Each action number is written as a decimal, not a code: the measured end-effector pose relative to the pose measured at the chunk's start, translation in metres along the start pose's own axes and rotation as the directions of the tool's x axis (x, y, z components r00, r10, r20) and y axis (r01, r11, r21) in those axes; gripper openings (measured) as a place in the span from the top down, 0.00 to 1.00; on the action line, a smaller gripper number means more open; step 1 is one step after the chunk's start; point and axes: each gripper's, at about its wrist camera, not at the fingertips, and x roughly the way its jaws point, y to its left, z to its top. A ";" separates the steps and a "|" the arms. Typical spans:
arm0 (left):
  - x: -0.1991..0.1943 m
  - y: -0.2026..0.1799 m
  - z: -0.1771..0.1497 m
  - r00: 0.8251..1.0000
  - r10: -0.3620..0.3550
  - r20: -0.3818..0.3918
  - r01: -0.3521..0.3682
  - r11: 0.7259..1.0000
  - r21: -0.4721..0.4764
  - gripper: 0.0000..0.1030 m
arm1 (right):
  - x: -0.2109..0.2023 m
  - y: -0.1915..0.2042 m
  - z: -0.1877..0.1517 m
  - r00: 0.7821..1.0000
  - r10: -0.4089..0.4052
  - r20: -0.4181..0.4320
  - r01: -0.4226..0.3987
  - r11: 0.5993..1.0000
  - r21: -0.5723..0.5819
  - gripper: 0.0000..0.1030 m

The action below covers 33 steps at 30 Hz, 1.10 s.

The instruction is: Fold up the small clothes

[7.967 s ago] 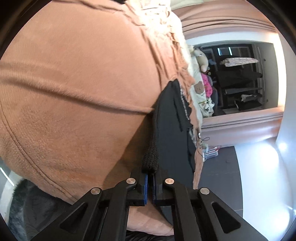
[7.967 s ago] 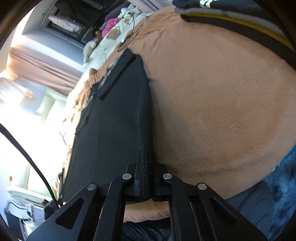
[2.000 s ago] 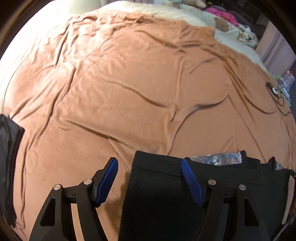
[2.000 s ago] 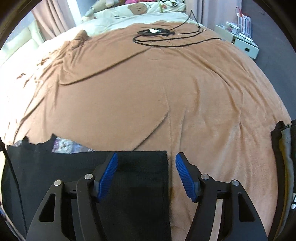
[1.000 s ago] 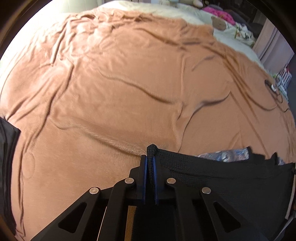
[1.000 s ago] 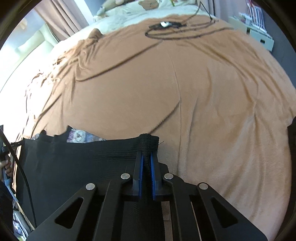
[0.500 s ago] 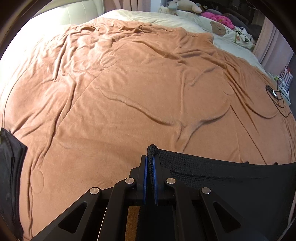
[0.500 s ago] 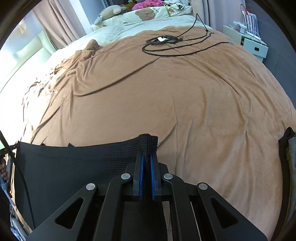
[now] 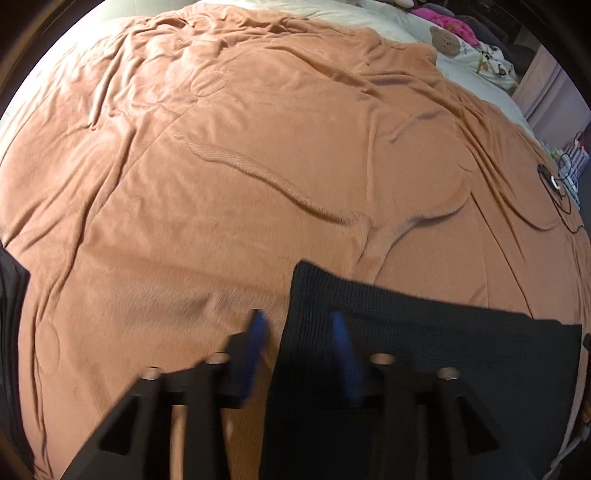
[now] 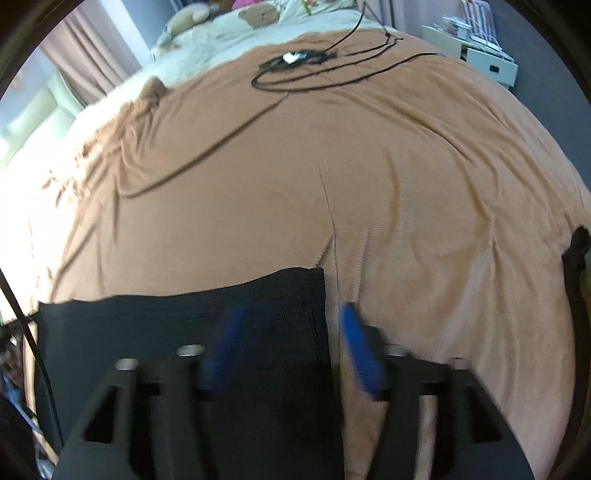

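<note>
Nearest to me, my left gripper (image 9: 297, 332) was opening, its blue pads (image 9: 255, 343) blurred and off the cloth, with the left corner of the black knitted garment (image 9: 406, 332) lying between them. My right gripper (image 10: 291, 332) was opening too, its pads (image 10: 354, 343) apart, the garment's (image 10: 184, 325) right corner between them and touched by neither. The garment lay flat on the brown blanket (image 9: 258, 147), at the blanket's near edge, with its upper hem running straight from one gripper to the other.

Left of the garment, at the rim of the left wrist view, I saw a dark folded stack (image 9: 11, 295); what it was I could not tell. Right of the garment, at the rim of the right wrist view, another dark pile (image 10: 576, 266) sat on the blanket (image 10: 369, 166).

Beyond the garment the blanket was creased in long ridges. Farther beyond it, toward the blanket's far right side, a black cable (image 10: 332, 70) lay in loops. Past that came cream bedding (image 10: 207, 40) with soft toys (image 10: 255, 14), and farthest off a white drawer unit (image 10: 480, 55) and pink curtains (image 10: 88, 62)
</note>
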 end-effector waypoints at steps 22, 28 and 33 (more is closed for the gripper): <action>-0.096 -0.014 -0.091 0.984 -0.060 0.166 0.060 0.998 0.006 0.27 | -0.085 0.019 -0.083 0.993 0.016 0.115 -0.007 0.997 -0.079 0.37; -0.110 -0.018 -0.119 0.981 -0.103 0.162 0.100 0.995 0.023 0.26 | -0.108 0.029 -0.115 0.985 0.072 0.154 -0.056 0.993 -0.107 0.37; -0.122 -0.020 -0.143 0.978 -0.125 0.165 0.120 0.992 0.042 0.26 | -0.121 0.032 -0.138 0.983 0.080 0.165 -0.060 0.990 -0.124 0.37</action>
